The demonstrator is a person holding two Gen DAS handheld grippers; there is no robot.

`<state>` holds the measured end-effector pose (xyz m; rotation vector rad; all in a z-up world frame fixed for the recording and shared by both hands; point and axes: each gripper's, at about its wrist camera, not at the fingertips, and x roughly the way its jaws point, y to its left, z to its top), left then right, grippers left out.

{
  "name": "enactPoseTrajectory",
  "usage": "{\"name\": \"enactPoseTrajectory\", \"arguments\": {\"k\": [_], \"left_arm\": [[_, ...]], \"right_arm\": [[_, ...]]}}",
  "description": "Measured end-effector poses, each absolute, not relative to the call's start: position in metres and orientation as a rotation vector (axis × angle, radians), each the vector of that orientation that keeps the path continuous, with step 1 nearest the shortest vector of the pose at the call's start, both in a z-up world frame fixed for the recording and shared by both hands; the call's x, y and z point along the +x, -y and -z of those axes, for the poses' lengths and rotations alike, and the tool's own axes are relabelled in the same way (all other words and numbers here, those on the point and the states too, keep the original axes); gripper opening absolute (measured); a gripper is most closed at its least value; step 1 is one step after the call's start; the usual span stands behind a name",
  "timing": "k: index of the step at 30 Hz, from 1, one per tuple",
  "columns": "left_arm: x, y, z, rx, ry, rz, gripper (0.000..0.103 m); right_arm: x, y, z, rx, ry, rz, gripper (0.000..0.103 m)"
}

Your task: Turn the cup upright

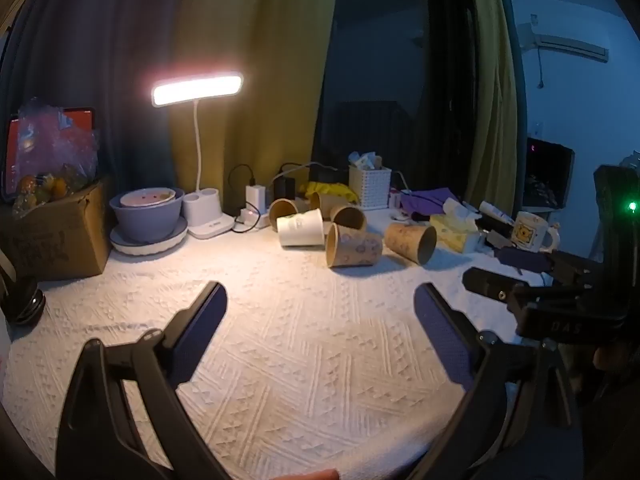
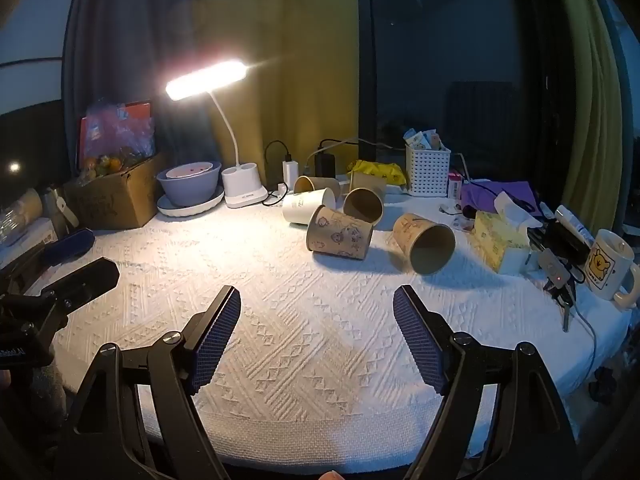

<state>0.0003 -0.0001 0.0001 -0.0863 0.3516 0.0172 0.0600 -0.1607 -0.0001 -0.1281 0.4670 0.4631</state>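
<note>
White textured tablecloth (image 2: 304, 344) w/ tipped paper cups (image 2: 340, 238); both claws (image 1: 320, 312) (image 2: 316, 312) spread wide, nothing held.

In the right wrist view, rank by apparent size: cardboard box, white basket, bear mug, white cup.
1. cardboard box
2. bear mug, though nearness enlarges it
3. white basket and white cup look alike; unranked

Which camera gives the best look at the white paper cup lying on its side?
The left wrist view: the white cup shows nearly its whole side, unobstructed. In the right wrist view the white cup is partly hidden behind a brown printed cup.
</note>
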Motion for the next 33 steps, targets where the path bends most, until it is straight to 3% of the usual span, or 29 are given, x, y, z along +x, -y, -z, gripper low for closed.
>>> {"name": "enactPoseTrajectory", "arguments": {"k": [33], "left_arm": [[0.001, 0.006, 0.006, -0.076, -0.367, 0.004, 0.096]], "right_arm": [[0.061, 0.161, -0.001, -0.118, -0.469, -0.465, 0.081]]}}
